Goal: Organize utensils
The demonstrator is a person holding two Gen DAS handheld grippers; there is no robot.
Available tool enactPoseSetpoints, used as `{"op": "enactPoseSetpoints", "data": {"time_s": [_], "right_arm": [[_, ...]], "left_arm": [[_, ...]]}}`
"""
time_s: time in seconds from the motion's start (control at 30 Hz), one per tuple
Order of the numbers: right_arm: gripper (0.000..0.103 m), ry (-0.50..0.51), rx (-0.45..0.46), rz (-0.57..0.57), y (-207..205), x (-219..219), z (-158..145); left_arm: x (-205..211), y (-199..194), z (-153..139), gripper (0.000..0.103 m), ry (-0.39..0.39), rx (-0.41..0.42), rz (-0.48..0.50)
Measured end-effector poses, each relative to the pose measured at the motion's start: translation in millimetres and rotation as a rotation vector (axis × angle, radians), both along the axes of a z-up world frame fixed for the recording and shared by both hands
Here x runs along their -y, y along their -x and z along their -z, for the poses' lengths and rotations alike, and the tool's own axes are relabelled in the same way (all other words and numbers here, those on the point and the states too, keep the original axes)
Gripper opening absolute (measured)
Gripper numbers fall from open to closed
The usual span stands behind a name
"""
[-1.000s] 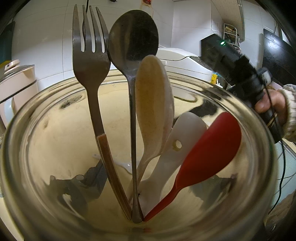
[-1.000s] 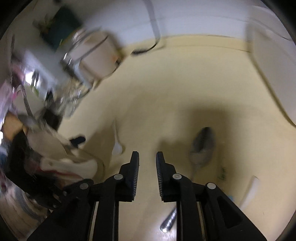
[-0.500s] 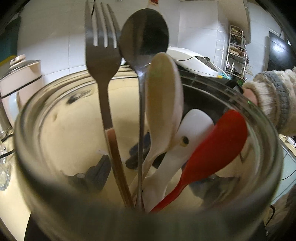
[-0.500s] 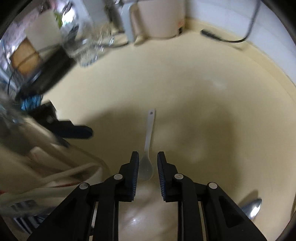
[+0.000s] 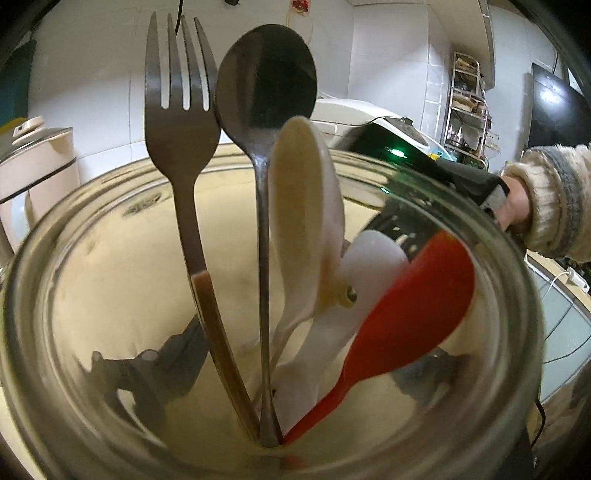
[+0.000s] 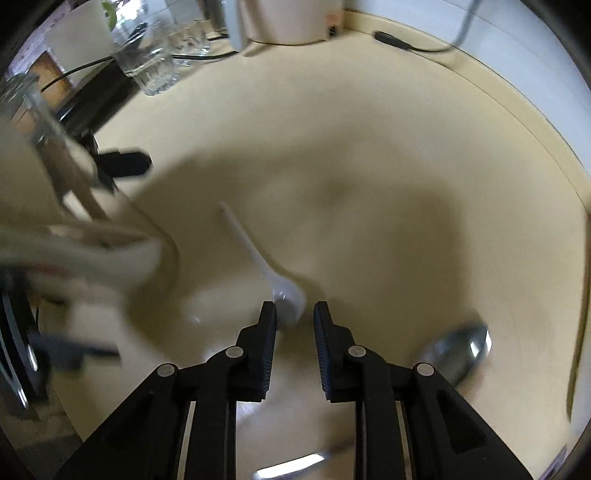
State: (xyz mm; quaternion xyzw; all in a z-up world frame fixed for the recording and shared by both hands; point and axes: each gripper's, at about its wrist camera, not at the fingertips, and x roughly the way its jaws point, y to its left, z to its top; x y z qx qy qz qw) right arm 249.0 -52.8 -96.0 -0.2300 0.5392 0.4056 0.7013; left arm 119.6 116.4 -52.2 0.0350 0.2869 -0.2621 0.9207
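Observation:
A glass jar point(image 5: 55, 258) fills the left wrist view. In it stand a fork point(image 5: 177, 129), a steel spoon point(image 5: 266, 81), a cream spoon point(image 5: 303, 221), a white spoon point(image 5: 369, 266) and a red spoon point(image 5: 417, 314). My left gripper point(image 5: 291, 350) straddles the jar. Its jaws are opening, and its fingers point(image 5: 162, 358) show dimly through the glass. My right gripper point(image 6: 294, 308) points down at the counter, open by a narrow gap with nothing in it. A white plastic spoon point(image 6: 258, 258) lies just beyond its tips. The jar point(image 6: 92, 236) is a blur at the left of that view.
A steel spoon point(image 6: 458, 350) lies on the cream counter point(image 6: 369, 147) right of the right gripper. A glass tumbler point(image 6: 147, 62), a pale appliance point(image 6: 291, 18) and a cable point(image 6: 399, 42) stand along the back. A knit-sleeved hand point(image 5: 546, 206) holds the right gripper.
The right gripper swung across the counter and sank, so the white spoon's bowl now lies just ahead of its tips. The jar and its utensils kept still.

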Motion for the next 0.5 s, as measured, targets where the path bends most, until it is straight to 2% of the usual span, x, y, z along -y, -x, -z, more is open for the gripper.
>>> {"op": "enactPoseSetpoints", "data": {"time_s": [0.17, 0.3, 0.4, 0.5], "right_arm": [[0.022, -0.037, -0.012, 0.078, 6, 28, 0], [0.027, -0.045, 0.026, 0.131, 2, 32, -2], [0.028, 0.009, 0.074, 0.078, 3, 20, -1], [0.03, 0.073, 0.118, -0.027, 6, 4, -2]], "left_arm": [[2, -1, -1, 0.092, -0.002, 0.007, 0.021], [2, -1, -1, 0.092, 0.005, 0.004, 0.028], [4, -1, -1, 0.092, -0.005, 0.0, 0.036], [5, 0, -1, 0.092, -0.008, -0.002, 0.037]]}}
